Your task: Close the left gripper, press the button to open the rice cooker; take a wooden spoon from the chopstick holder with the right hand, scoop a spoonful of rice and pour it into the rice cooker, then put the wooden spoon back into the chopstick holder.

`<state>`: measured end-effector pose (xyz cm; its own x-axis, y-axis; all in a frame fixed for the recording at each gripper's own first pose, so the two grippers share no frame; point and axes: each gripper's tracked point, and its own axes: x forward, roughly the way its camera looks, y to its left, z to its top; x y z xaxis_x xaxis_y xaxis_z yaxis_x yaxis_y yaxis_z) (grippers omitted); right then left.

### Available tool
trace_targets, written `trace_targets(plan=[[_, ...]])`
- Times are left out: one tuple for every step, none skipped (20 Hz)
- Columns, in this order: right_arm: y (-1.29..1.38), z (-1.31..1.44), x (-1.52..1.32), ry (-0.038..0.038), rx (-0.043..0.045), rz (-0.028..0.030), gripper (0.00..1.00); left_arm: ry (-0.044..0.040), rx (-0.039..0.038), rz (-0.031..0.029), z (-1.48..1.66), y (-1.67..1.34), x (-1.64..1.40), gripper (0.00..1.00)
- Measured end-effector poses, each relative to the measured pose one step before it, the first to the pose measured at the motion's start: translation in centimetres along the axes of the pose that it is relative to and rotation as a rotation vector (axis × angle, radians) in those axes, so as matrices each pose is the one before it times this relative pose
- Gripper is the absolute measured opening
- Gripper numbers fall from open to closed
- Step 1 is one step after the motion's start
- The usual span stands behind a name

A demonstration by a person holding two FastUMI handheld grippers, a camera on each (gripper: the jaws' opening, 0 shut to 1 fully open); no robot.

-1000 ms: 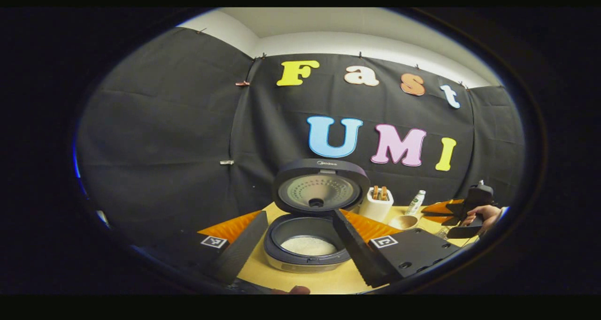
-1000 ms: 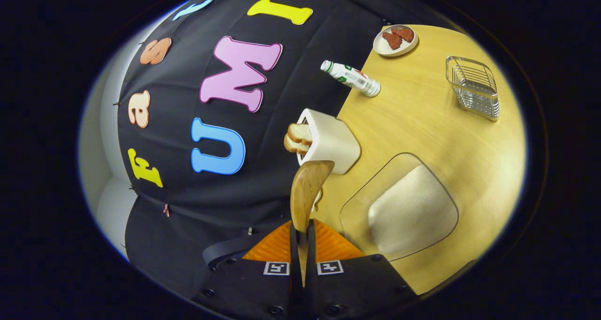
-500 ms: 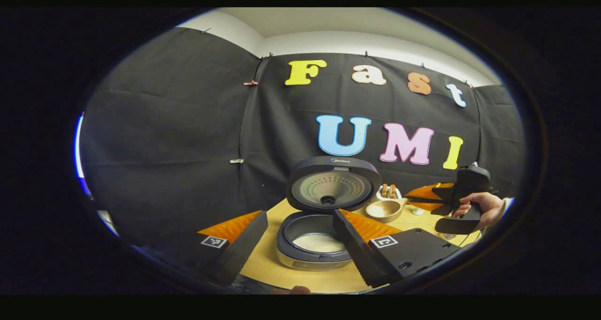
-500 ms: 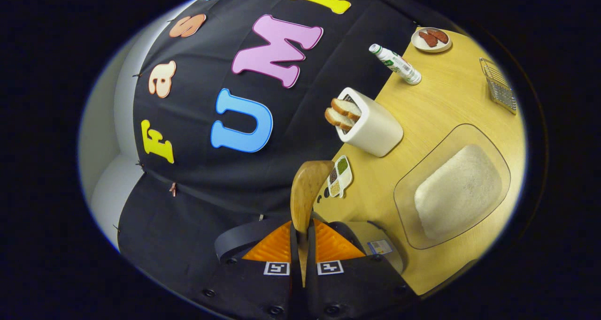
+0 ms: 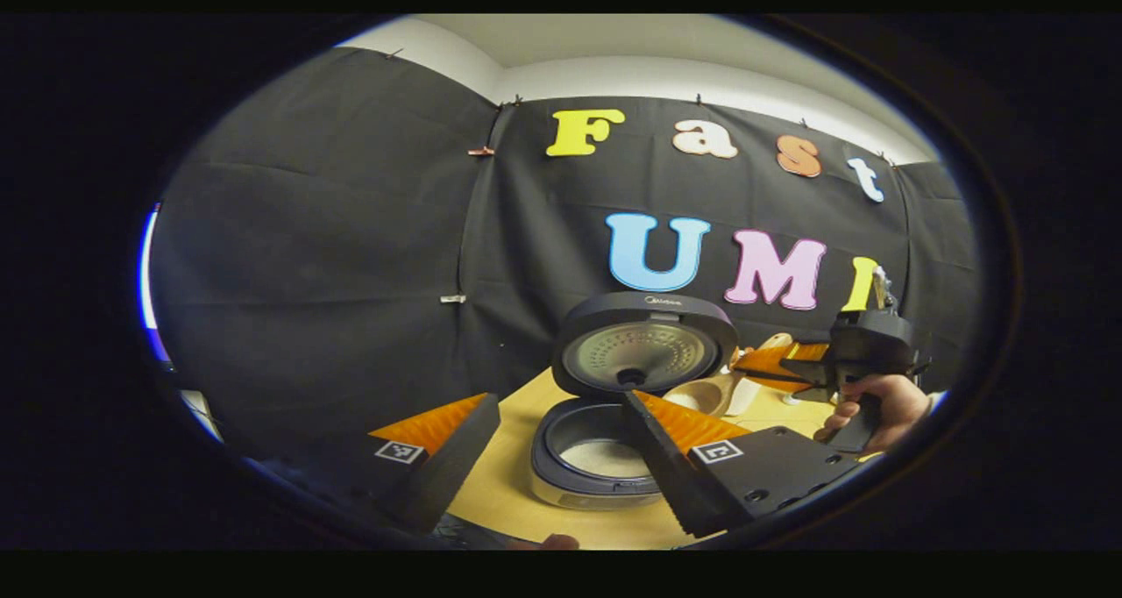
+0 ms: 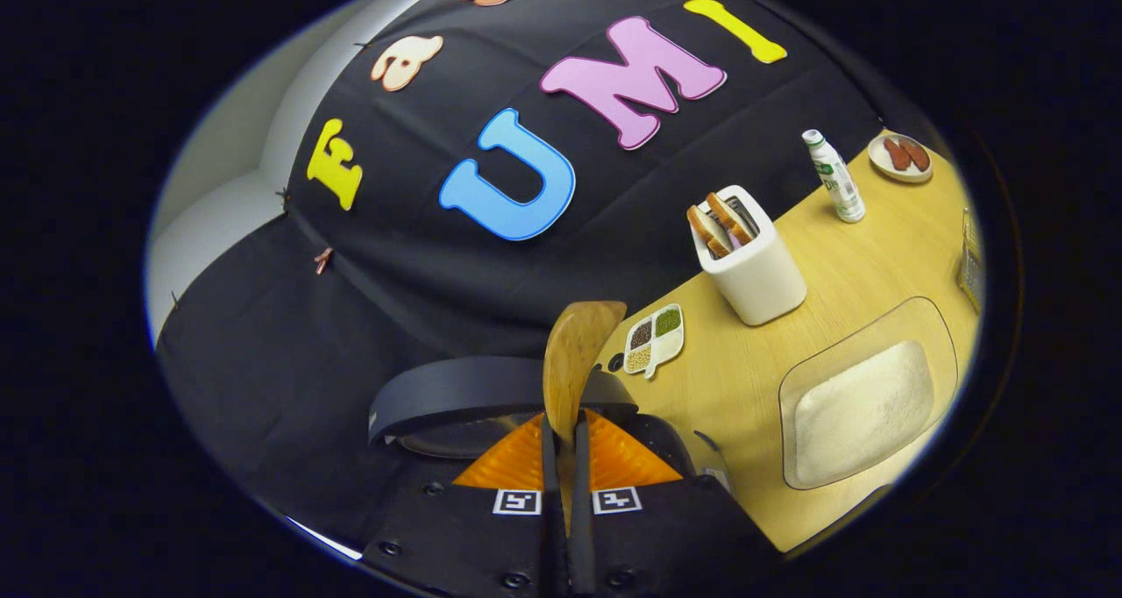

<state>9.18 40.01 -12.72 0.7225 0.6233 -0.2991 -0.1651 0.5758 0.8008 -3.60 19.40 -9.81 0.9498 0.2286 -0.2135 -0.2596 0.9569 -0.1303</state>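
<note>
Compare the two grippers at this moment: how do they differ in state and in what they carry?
The right gripper is shut on the wooden spoon, while the left gripper holds nothing. The left gripper's jaws stand wide apart, framing the open rice cooker; the right gripper's jaws are pressed together on the spoon's handle. Both are hand-held and sit close to the cooker.

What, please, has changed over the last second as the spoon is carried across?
The right gripper, shut on the spoon, has swung from the rice tray toward the cooker: in the left gripper view the spoon's bowl has risen to beside the open lid. No grasp or release happened. The left gripper stays open before the cooker; the lid stays up.
</note>
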Motion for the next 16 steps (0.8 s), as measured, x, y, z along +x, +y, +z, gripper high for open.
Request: trace_targets(plan=[[-0.147,-0.462,0.11,0.0021,-0.03355,-0.00464,0.06,0.00172,-0.00477,0.00046,-0.053,-0.051,0.169,0.95],[-0.013,-0.28,0.025,-0.00098,-0.04269,-0.00293,0.07,0.00337,-0.00378,-0.00021,-0.29,-0.054,0.14,0.95],[-0.011,-0.389,0.056,-0.00026,-0.04777,-0.00033,0.07,0.00456,-0.00378,0.0008,-0.194,0.138,0.117,0.95],[0.11,-0.33,0.094,-0.00025,-0.05179,0.00027,0.06,0.0042,-0.00415,-0.0011,-0.252,0.036,0.162,0.95],[0.177,-0.461,-0.025,0.00334,-0.04825,0.00281,0.06,0.00559,-0.00419,-0.0008,-0.147,0.03,0.192,0.95],[0.259,-0.276,-0.038,-0.00049,-0.04561,0.00728,0.07,0.00511,-0.0029,-0.00004,-0.173,0.024,0.133,0.92],[0.076,-0.315,0.117,0.00057,-0.02988,0.00519,0.06,0.0,-0.00253,0.00151,0.013,0.11,0.128,0.95],[0.186,-0.312,0.135,0.00327,-0.03088,0.00645,0.06,0.00018,-0.00365,-0.00099,-0.073,0.036,0.105,0.93],[0.207,-0.2,0.074,0.00008,-0.02654,0.00695,0.06,0.00119,-0.0019,-0.00052,0.039,0.061,0.054,0.98],[0.537,-0.1,-0.022,-0.00372,-0.04341,0.01213,0.06,0.00047,-0.00041,0.00336,-0.112,0.171,0.114,0.95],[0.568,-0.158,-0.1,-0.00154,-0.03016,0.00975,0.06,-0.00019,-0.00235,0.00169,-0.025,0.128,0.102,0.95],[0.47,-0.195,0.03,0.00161,-0.02775,0.01038,0.06,0.0006,-0.00402,0.00103,-0.039,0.067,0.061,0.94],[0.41,-0.206,0.081,0.00117,-0.02442,0.01146,0.06,0.00092,-0.00246,0.00235,0.029,0.19,0.084,0.92],[0.446,-0.044,0.016,-0.00269,-0.02682,0.01043,0.06,0.0022,-0.00099,0.00241,-0.206,0.148,0.09,0.95],[0.354,0.056,-0.028,-0.0039,-0.02946,0.00979,0.06,0.0026,-0.00093,0.00006,-0.045,0.136,0.147,0.95],[0.341,0.102,-0.092,-0.0063,-0.02966,0.00752,0.06,0.0022,-0.00092,0.00123,-0.194,0.123,-0.01,0.92]])
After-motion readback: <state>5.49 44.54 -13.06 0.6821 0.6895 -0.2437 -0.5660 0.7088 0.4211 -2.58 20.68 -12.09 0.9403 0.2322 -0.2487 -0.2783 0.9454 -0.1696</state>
